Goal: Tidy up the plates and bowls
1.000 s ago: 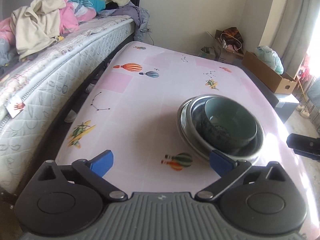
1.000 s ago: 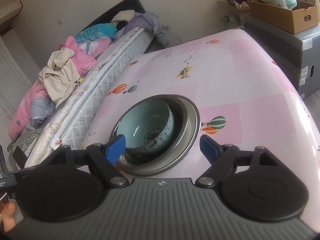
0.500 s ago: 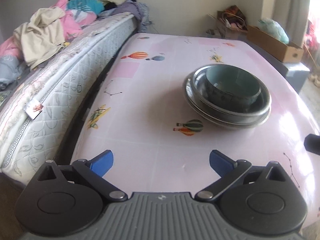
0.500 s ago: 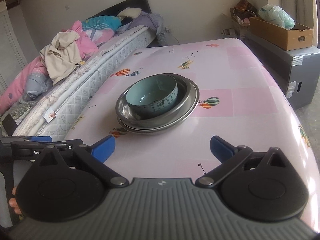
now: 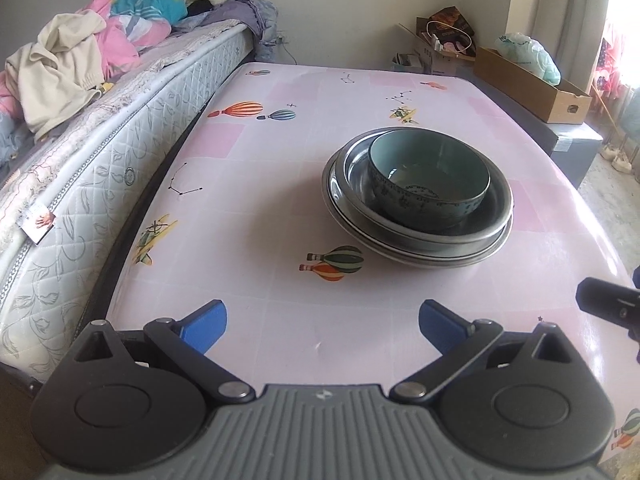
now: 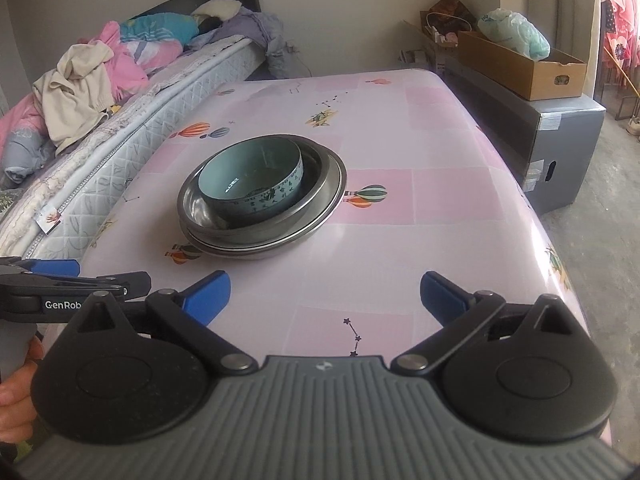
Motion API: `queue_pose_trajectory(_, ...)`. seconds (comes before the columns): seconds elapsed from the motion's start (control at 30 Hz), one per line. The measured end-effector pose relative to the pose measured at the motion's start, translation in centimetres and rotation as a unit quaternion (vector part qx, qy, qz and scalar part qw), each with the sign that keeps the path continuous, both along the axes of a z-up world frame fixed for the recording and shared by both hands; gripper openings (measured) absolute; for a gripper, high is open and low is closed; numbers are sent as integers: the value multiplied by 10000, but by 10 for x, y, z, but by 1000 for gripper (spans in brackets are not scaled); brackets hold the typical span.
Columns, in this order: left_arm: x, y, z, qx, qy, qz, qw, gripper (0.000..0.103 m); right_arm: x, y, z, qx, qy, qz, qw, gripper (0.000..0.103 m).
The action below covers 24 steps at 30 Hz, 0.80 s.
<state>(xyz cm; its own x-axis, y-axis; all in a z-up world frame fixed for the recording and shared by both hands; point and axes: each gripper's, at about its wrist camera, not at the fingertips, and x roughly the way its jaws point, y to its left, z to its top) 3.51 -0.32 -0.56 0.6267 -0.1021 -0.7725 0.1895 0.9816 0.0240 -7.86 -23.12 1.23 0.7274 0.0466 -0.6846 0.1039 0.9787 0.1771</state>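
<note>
Bowls and plates: a round teal ceramic bowl (image 5: 428, 178) with a patterned band is sitting inside a shallow steel bowl (image 5: 496, 220), which is resting on a wider steel plate (image 5: 400, 252), all nested in one stack.
Stack position: it is standing near the middle of the pink table (image 5: 256, 208) with the balloon-print cover, well apart from both tools.
Left hand-held gripper (image 5: 322, 322): it is hovering over the near edge of the table with its blue pads spread wide, released and carrying nothing.
Right hand-held gripper (image 6: 324, 294): its jaws have just been opening and are now standing fully apart, released, with nothing between them; the stack is lying ahead of it.
Surroundings: a bed (image 6: 120, 152) piled with clothes is running along the table's left side; a brown cardboard box (image 6: 528, 62) is sitting on a grey cabinet to the right.
Progress: judging by the nested pile and the empty tools, the stacking is looking finished or nearly so.
Remaining: no other dish is showing on the table, so little seems left beyond perhaps centring the teal bowl, which is sitting off-centre in the steel one.
</note>
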Motion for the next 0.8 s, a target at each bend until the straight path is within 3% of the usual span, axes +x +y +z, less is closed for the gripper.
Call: queue_pose_trajectory(0.8, 8, -1, 3, -68, 118, 72, 9999, 103, 25, 2, -9, 126, 333, -116, 9993, 102)
